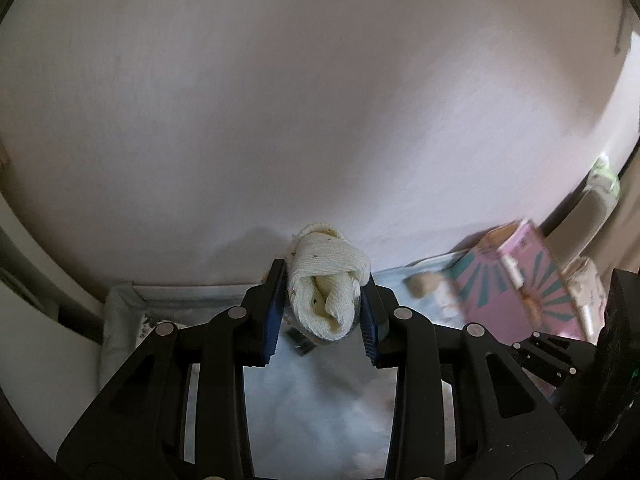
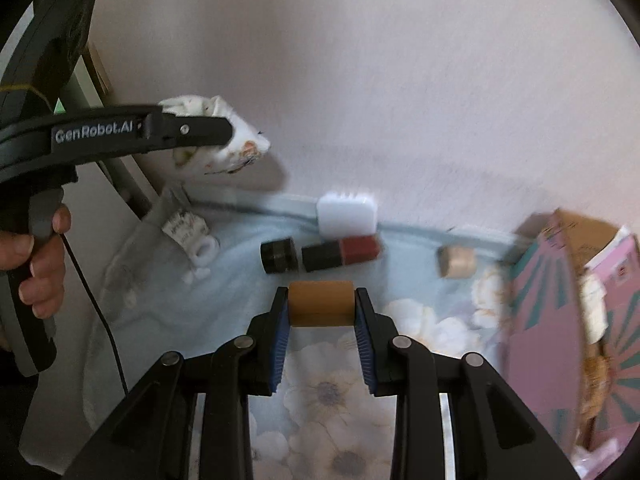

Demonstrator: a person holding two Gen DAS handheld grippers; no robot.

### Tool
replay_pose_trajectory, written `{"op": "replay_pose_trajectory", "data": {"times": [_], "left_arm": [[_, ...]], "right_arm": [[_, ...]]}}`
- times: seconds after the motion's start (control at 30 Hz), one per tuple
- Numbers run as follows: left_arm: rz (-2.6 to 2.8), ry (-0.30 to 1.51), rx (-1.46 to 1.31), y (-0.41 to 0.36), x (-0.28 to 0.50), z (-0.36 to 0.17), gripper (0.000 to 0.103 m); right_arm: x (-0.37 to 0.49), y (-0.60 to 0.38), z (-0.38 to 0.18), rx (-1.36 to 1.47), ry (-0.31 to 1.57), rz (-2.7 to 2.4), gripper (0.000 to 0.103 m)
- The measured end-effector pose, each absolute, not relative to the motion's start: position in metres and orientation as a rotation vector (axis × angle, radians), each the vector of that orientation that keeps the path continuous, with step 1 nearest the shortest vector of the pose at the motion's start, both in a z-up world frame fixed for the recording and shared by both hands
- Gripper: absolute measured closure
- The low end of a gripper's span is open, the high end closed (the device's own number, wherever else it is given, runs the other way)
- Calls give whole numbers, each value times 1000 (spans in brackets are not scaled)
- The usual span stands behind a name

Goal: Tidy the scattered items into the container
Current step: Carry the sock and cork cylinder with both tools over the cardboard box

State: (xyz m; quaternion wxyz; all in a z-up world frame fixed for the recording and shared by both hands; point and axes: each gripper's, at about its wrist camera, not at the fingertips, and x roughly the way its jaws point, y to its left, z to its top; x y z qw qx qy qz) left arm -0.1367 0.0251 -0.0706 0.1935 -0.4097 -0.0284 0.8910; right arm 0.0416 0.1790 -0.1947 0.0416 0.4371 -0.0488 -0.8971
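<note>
My left gripper (image 1: 325, 280) is shut on a rolled cream knitted cloth (image 1: 326, 296), held up in front of the pale wall. In the right wrist view the same cloth (image 2: 224, 152) hangs from that gripper at the upper left, above the bedding. My right gripper (image 2: 321, 296) is shut on a short brown cylinder (image 2: 320, 305), lifted clear of the flowered sheet (image 2: 328, 396). The pink cardboard box (image 2: 552, 320) with teal rays stands open at the right; the left wrist view also shows this box (image 1: 520, 292), at its right.
On the sheet by the wall lie a white block (image 2: 347, 216), a black and red cylinder (image 2: 340, 254), a black cap (image 2: 279, 256), a beige block (image 2: 457, 262) and a white tagged item (image 2: 192, 236). A hand (image 2: 36, 264) grips the left tool's handle.
</note>
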Motion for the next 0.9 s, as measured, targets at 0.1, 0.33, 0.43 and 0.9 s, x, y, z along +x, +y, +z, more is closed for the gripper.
{"op": "replay_pose_trajectory", "data": {"times": [0.1, 0.33, 0.43, 0.9], "left_arm": [[2502, -79, -1119, 44, -128, -48, 73], [2460, -82, -1043, 108, -104, -14, 73], [2418, -91, -1038, 140, -95, -11, 73], [2200, -8, -1085, 294, -54, -35, 73]], "right_arm": [[47, 198, -168, 1305, -186, -2758, 75], [74, 241, -130, 1256, -241, -2819, 75], [91, 264, -120, 1252, -241, -2852, 75], [160, 357, -131, 1360, -299, -2908, 75]]}}
